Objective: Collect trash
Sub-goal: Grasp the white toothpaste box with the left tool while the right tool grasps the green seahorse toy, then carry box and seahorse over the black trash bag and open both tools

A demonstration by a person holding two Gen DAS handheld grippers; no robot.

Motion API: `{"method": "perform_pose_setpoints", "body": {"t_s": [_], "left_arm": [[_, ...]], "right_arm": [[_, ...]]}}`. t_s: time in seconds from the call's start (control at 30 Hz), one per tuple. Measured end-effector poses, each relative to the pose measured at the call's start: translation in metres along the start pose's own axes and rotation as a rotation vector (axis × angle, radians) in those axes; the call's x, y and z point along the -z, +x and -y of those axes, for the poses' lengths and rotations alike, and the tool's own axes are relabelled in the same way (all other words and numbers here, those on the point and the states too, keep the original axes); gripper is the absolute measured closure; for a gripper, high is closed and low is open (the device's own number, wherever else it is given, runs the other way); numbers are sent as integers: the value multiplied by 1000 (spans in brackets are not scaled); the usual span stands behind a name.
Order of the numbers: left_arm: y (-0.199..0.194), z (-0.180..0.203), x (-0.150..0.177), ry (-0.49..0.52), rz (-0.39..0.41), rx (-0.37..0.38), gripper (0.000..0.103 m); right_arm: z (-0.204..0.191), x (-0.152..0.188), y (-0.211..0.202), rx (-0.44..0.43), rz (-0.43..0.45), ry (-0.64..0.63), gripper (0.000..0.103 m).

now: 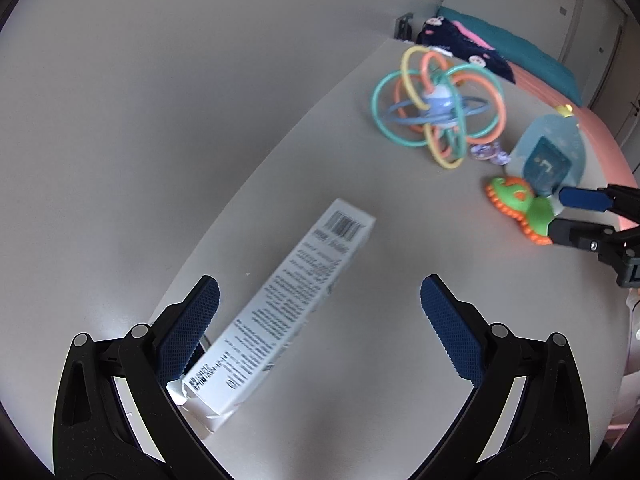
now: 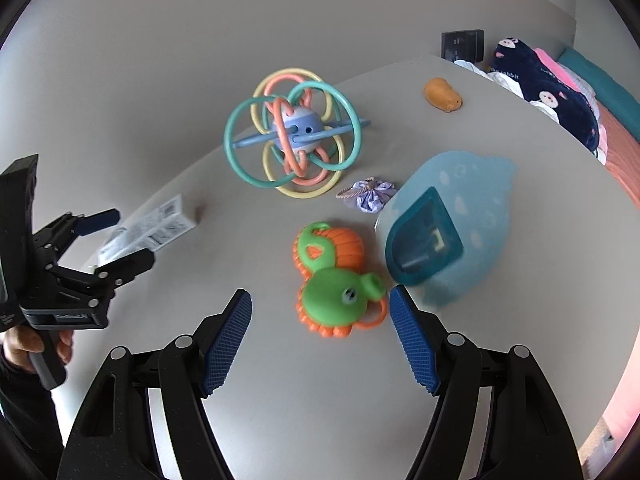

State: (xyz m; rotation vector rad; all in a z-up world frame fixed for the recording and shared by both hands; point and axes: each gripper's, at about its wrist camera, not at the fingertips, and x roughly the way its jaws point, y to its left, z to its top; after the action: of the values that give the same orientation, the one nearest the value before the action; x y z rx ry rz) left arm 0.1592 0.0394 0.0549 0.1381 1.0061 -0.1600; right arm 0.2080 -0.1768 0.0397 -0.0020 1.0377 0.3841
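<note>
A long white carton (image 1: 280,312) printed with a barcode and small text lies flat on the pale grey worktop (image 1: 360,360), running from the lower left of the left wrist view up toward its centre. The left gripper (image 1: 320,304) hangs over it with its 2 blue-padded fingers (image 1: 192,328) spread wide; the carton's near end sits just beside the left pad, but I cannot tell whether they touch. In the right wrist view the same carton (image 2: 150,232) shows at the left edge, partly behind the left gripper (image 2: 116,236), which a hand (image 2: 36,344) holds by its grip at the lower left. The right gripper (image 2: 320,308) also has its fingers (image 2: 228,344) spread apart with nothing pinched, and a green and orange turtle toy (image 2: 336,284) lies on the worktop (image 2: 320,400) just beyond the gap between them. A translucent blue bowl-like thing (image 2: 472,216) with a darker teal piece in it sits to the right of the turtle, close to the right finger's tip. Further up the frame stand a ball of coloured loops (image 2: 294,136), a small lilac scrunchie (image 2: 370,194) just beside it, and an orange squishy lump (image 2: 442,94) near the upper right. A bed with dark patterned cloth (image 2: 552,92) lies beyond the worktop's far edge.
</note>
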Motion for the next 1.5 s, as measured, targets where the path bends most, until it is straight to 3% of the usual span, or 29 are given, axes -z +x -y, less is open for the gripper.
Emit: {"method": "perform_pose_setpoints", "body": {"t_s": [0.07, 0.23, 0.33, 0.5, 0.63, 0.9, 1.07, 1.5], "left_arm": [[8, -4, 0, 1, -14, -18, 7], [21, -10, 1, 9, -43, -32, 40], [21, -14, 1, -16, -41, -4, 49], [14, -14, 12, -29, -38, 3, 51], [7, 1, 18, -2, -35, 33, 76], [-14, 12, 25, -54, -4, 77, 76], [-29, 29, 19, -36, 11, 77, 76], [-49, 117, 0, 60, 36, 123, 76]], "right_arm": [[0, -6, 12, 36, -12, -8, 31], [-4, -14, 34, 71, -47, -32, 33], [-10, -14, 37, 70, -52, -55, 53], [-18, -4, 33, 62, -60, -82, 55], [-24, 7, 23, 30, -48, -83, 55], [-31, 17, -14, -21, -1, -95, 55], [-25, 23, -36, -40, 32, -90, 55], [36, 55, -92, -52, 101, -9, 55]]}}
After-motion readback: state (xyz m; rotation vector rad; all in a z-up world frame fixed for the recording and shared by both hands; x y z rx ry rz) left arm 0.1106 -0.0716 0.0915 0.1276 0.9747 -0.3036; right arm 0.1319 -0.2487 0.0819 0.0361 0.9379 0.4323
